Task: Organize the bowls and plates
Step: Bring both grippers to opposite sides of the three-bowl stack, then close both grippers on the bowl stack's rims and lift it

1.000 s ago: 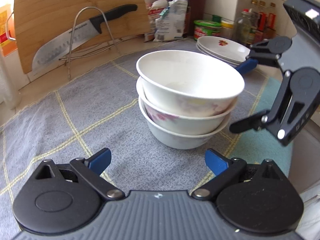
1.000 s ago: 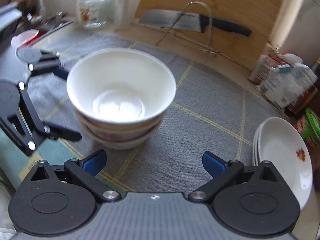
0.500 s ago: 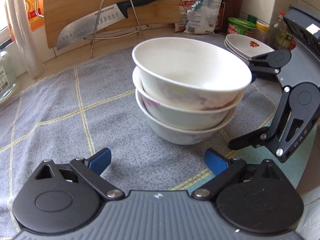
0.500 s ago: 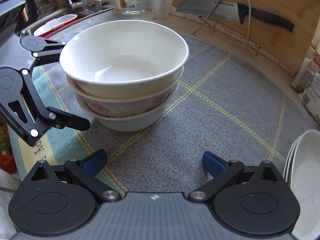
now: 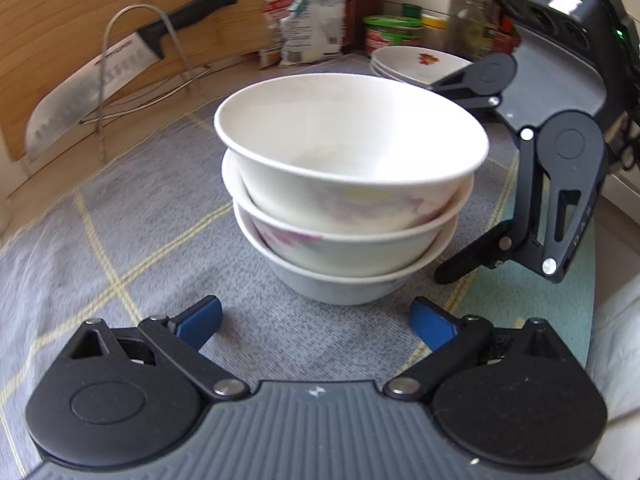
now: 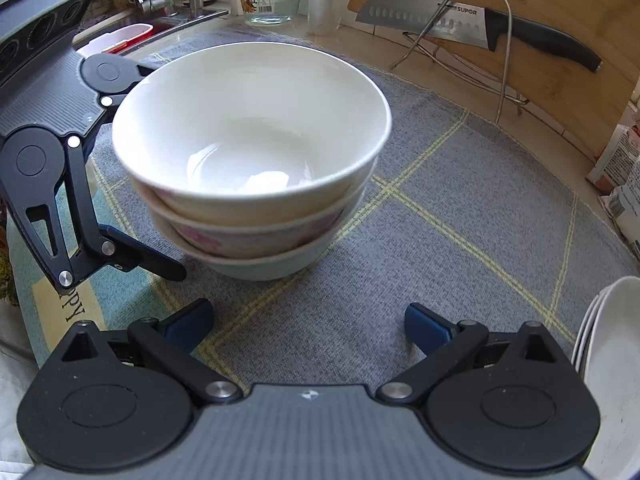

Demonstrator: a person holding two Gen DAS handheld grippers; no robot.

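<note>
Both claws have swung a little round the bowl stack (image 5: pixel 348 188) since half a second ago, and the bowls have not shifted. Three nested bowls sit on the grey cloth (image 5: pixel 120 216) covering the surface, the plates (image 5: pixel 416 62) stacked well behind. Left claw (image 5: pixel 316 318) and right claw (image 6: pixel 308 318) gape wide, empty, just short of the stack. Stacking looks done; next probably comes gripping the stack from either side, low and evenly.

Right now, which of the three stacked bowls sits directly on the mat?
The bottom bowl: plain white outside, only its base touches the grey mat. The two bowls nested above show pink flower prints.
</note>
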